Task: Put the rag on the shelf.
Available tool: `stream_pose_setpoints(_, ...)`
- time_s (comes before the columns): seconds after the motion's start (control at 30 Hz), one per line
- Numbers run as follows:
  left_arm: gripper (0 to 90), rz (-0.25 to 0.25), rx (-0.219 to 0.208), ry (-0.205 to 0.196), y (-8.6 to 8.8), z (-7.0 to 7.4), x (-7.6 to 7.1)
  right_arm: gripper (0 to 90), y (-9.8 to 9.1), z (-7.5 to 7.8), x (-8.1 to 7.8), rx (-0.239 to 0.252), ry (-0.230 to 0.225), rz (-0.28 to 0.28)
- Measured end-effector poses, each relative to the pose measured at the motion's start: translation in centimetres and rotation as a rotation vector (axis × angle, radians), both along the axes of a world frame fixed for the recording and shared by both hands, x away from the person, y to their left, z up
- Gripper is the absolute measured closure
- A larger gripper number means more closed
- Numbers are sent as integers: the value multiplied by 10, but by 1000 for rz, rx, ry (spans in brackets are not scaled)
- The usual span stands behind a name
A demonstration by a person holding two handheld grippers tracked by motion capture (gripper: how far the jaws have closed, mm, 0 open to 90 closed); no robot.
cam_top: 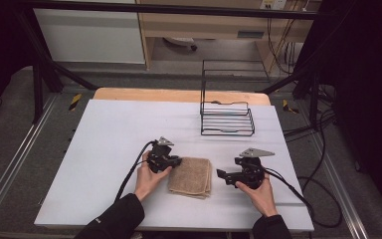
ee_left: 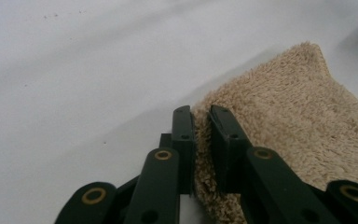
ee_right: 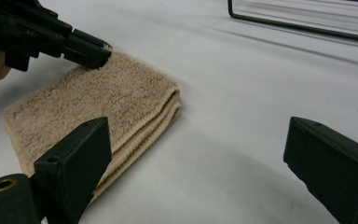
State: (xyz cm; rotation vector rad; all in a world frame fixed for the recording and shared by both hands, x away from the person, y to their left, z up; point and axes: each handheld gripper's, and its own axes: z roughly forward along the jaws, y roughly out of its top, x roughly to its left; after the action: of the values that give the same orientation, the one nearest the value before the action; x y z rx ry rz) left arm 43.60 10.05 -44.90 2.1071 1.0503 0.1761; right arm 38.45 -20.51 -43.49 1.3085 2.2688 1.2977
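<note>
A folded tan towel (cam_top: 191,176) lies on the white table (cam_top: 114,129) near the front. My left gripper (cam_top: 176,160), held in the left hand, sits at the towel's far left corner. In the left gripper view the towel (ee_left: 298,107) has its edge pinched between the nearly closed jaws of that gripper (ee_left: 201,114). The right gripper view shows the same corner of the towel (ee_right: 107,98) caught in the left gripper (ee_right: 93,51). My right gripper (cam_top: 221,174) rests to the right of the towel, apart from it. Its jaws (ee_right: 198,128) stand wide open with only bare table between them.
A black wire rack (cam_top: 227,119) stands at the back right of the table, and its base rail (ee_right: 303,18) crosses the top of the right gripper view. Cables trail from both grippers toward the table's front and right edges.
</note>
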Motion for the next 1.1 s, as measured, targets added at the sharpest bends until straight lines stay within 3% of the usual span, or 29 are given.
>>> stream_pose_setpoints(0.13,811,-2,-6,-1,1,-1,0,128,10,3,8,10,-8,7)
stream_pose_setpoints(0.23,813,-5,-10,-5,1,-2,0,170,18,3,14,7,13,-1)
stream_pose_setpoints(0.3,813,-14,-2,-13,1,-2,0,259,24,2,21,-1,3,-10)
stream_pose_setpoints(0.57,812,-26,9,-29,1,-2,-1,403,41,-7,38,-17,35,-26)
stream_pose_setpoints(0.83,811,-34,14,-36,0,-2,-1,498,52,-17,38,-70,56,-20)
stream_pose_setpoints(1.1,810,-36,18,-42,0,-2,-2,648,55,-20,35,-49,86,-22)
